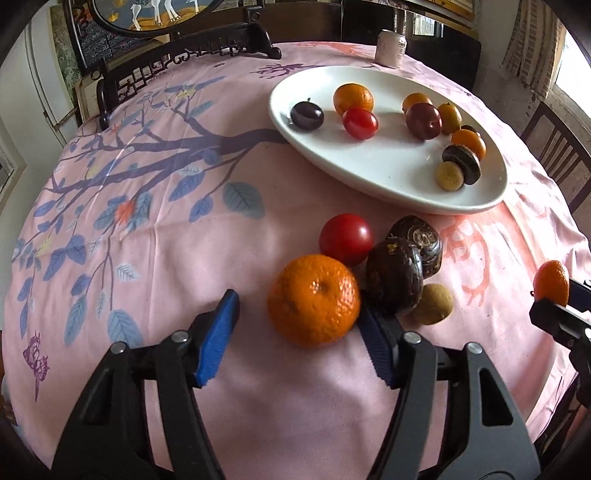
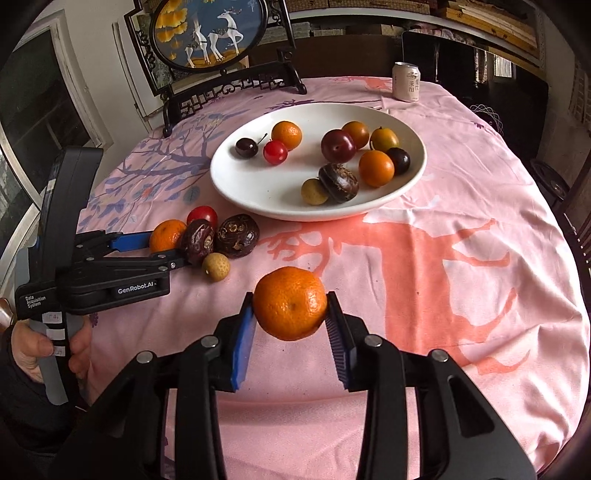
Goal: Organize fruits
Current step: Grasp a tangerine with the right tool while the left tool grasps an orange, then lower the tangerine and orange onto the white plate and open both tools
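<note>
A white plate (image 1: 369, 173) (image 2: 236, 181) holds several fruits. On the cloth before it lie a mandarin (image 1: 313, 300) (image 2: 168, 235), a red tomato (image 1: 346, 239) (image 2: 202, 216), two dark brown fruits (image 1: 393, 280) (image 1: 421, 243) (image 2: 197, 240) (image 2: 237, 235) and a small tan longan (image 1: 433, 303) (image 2: 216, 266). My left gripper (image 1: 295, 325) (image 2: 159, 245) is open, its blue pads on either side of the mandarin. My right gripper (image 2: 291, 317) is shut on a second mandarin (image 2: 290, 302) (image 1: 551, 282), held above the cloth.
The table wears a pink cloth (image 2: 461, 221) with tree prints. A drink can (image 1: 391, 48) (image 2: 406, 82) stands at the far edge. A framed deer picture on a dark stand (image 2: 210, 33) is at the back left. Chairs surround the table.
</note>
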The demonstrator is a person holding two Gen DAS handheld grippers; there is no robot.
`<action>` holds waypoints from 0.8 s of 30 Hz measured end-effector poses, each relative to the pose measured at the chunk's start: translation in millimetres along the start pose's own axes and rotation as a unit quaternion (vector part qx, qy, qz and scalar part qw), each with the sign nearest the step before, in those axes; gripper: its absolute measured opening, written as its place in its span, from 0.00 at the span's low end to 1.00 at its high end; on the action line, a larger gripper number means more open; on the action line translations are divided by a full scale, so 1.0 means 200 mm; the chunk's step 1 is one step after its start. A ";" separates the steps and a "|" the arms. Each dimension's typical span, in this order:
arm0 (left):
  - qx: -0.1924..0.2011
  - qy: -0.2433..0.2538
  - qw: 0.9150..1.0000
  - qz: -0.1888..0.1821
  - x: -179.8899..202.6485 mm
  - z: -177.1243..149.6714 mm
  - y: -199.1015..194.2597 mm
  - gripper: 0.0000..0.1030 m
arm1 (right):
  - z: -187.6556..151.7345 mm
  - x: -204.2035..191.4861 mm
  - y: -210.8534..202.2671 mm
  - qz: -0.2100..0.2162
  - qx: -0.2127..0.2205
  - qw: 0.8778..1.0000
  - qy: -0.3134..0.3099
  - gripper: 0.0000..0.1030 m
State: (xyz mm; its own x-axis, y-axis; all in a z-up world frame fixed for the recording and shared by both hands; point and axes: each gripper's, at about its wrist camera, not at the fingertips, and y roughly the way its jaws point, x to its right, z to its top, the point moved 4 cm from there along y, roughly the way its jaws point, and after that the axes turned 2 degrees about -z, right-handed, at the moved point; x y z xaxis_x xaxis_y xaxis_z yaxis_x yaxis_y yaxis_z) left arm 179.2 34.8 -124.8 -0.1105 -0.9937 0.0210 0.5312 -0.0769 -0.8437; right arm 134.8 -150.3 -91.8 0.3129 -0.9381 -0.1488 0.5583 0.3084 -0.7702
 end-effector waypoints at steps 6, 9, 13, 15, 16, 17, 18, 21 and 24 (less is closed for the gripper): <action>0.014 -0.014 1.000 -0.025 0.03 -0.02 -0.07 0.43 | 0.01 0.01 -0.04 0.000 0.011 1.000 0.006 0.37; 0.026 -0.021 0.999 -0.039 0.04 -0.04 -0.16 0.43 | 0.02 0.00 -0.05 0.003 0.014 1.000 0.000 0.37; 0.040 -0.017 0.997 -0.058 0.08 -0.06 -0.26 0.43 | 0.03 -0.02 -0.06 0.004 0.017 1.000 -0.003 0.37; 0.046 -0.012 0.997 -0.068 0.11 -0.06 -0.30 0.43 | 0.03 -0.02 -0.06 0.004 0.017 1.000 -0.003 0.37; 0.048 -0.009 0.996 -0.072 0.13 -0.05 -0.31 0.43 | 0.03 -0.02 -0.06 0.004 0.018 1.000 -0.003 0.37; 0.049 -0.006 0.996 -0.075 0.14 -0.05 -0.32 0.43 | 0.04 -0.02 -0.06 0.004 0.018 1.000 -0.003 0.37; 0.050 -0.005 0.996 -0.078 0.15 -0.04 -0.33 0.43 | 0.04 -0.02 -0.06 0.004 0.018 1.000 -0.003 0.37; 0.055 0.003 0.995 -0.082 0.17 0.03 -0.36 0.43 | 0.06 -0.01 -0.06 0.003 0.019 1.000 -0.007 0.37; 0.064 0.014 0.995 -0.073 0.18 0.14 -0.35 0.44 | 0.12 0.01 -0.05 0.000 0.022 1.000 -0.009 0.37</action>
State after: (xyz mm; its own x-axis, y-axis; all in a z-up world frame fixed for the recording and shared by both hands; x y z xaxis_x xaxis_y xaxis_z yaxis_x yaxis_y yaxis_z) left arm 161.1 1.5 -49.3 -0.2168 -0.9685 0.1224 0.6102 -0.2323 -0.7574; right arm 149.0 -152.2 -69.9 0.3271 -0.9350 -0.1371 0.5911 0.3156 -0.7423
